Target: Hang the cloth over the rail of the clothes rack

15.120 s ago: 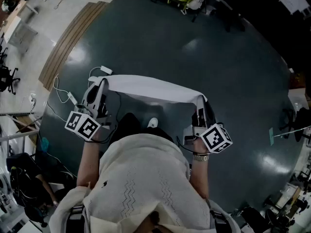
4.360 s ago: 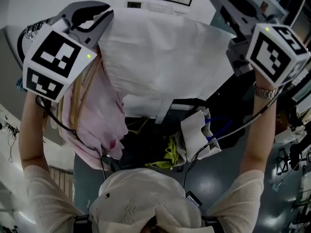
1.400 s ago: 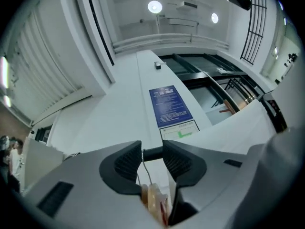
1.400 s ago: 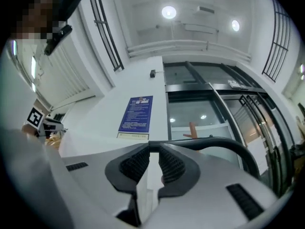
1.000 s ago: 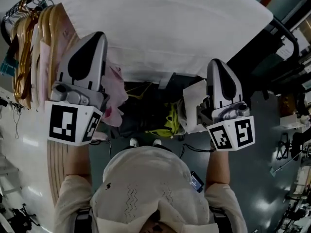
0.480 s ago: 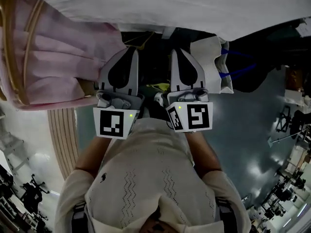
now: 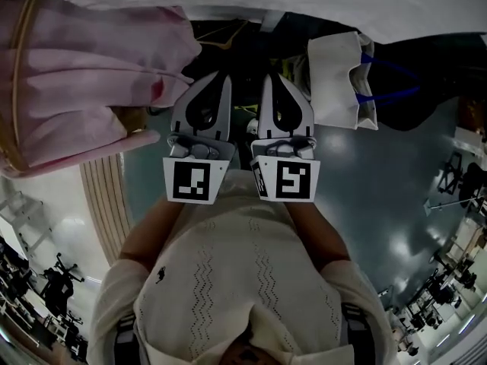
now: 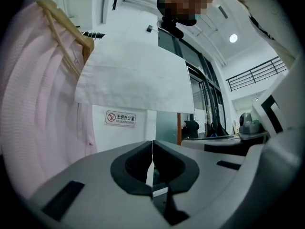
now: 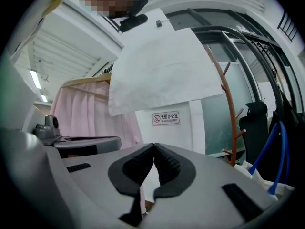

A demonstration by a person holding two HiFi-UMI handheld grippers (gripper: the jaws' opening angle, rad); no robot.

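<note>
Cloth hung, grippers empty.
The white cloth point(image 8: 136, 80) drapes high on the far side, covering the rail. The left gripper point(image 7: 215, 80) and right gripper point(image 7: 274, 80) sit near, side by side, jaws closed on nothing. The hanging looks finished; next they need only lower clear.

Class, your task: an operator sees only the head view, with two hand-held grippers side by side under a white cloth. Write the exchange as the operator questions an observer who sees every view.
Operator: Is the left hand-held gripper gripping anything?
Observer: No. The left gripper view shows its jaws together with nothing between them.
Operator: And the right hand-held gripper?
Observer: The right gripper view shows the same: jaws shut and empty.
Operator: I see only an edge of the white cloth. How does it hang?
Observer: It hangs flat, with its lower edge free above a no-smoking sign behind it.
</note>
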